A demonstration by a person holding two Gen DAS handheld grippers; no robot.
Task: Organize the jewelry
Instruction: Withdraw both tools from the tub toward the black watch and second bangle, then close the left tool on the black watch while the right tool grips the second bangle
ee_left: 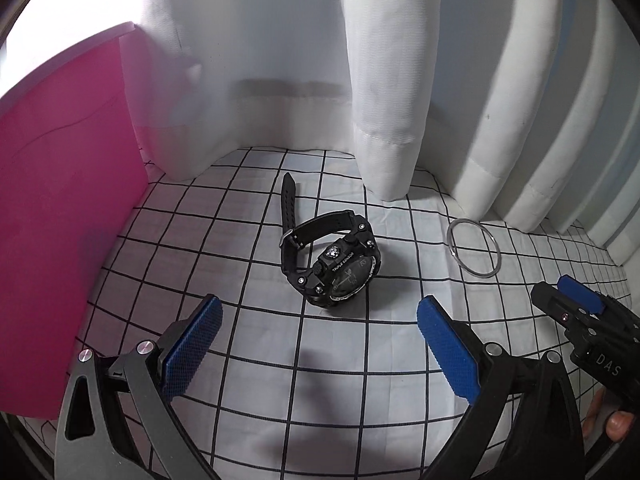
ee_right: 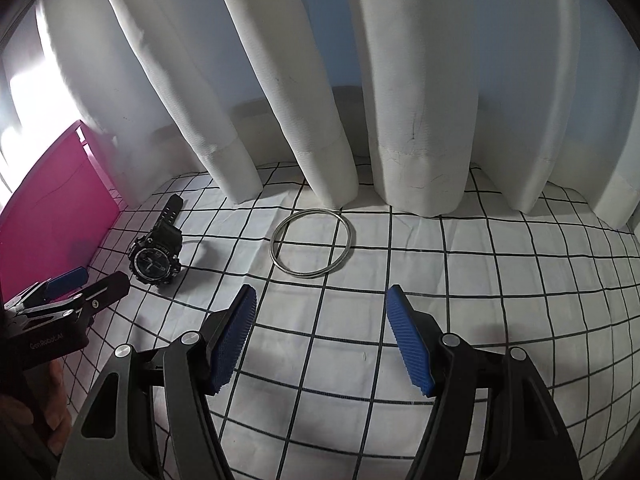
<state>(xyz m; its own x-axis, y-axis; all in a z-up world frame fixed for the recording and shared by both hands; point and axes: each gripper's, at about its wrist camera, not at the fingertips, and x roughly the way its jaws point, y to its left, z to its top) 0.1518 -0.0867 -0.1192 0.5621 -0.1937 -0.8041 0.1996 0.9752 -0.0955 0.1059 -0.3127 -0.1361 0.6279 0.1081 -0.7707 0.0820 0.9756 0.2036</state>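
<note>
Left wrist view: left gripper (ee_left: 318,334) at lower centre, tongs wide, nothing between the blue pads (ee_left: 192,344). Black watch (ee_left: 332,258) at frame centre, lying on its side on the checked cloth (ee_left: 280,400), strap end trailing toward upper left, dial facing lower right. Silver bangle (ee_left: 475,248) flat on the cloth right of centre, well apart from the watch. Pink box (ee_left: 60,240) standing open along the left edge. White curtain (ee_left: 384,80) hanging across the top, hems touching the cloth. Right wrist view: right gripper (ee_right: 322,338) at lower centre, tongs likewise wide and empty, aimed at the bangle (ee_right: 313,243) just above centre; watch (ee_right: 158,250) at middle left, close to the box (ee_right: 60,216). Step in hand, as judged: approach, each gripper lined up on its own piece, neither touching yet. Next move likely calls for lowering over the watch case to straddle it, and a low, shallow pinch on the thin bangle rim, prone to slipping off flat cloth.
</note>
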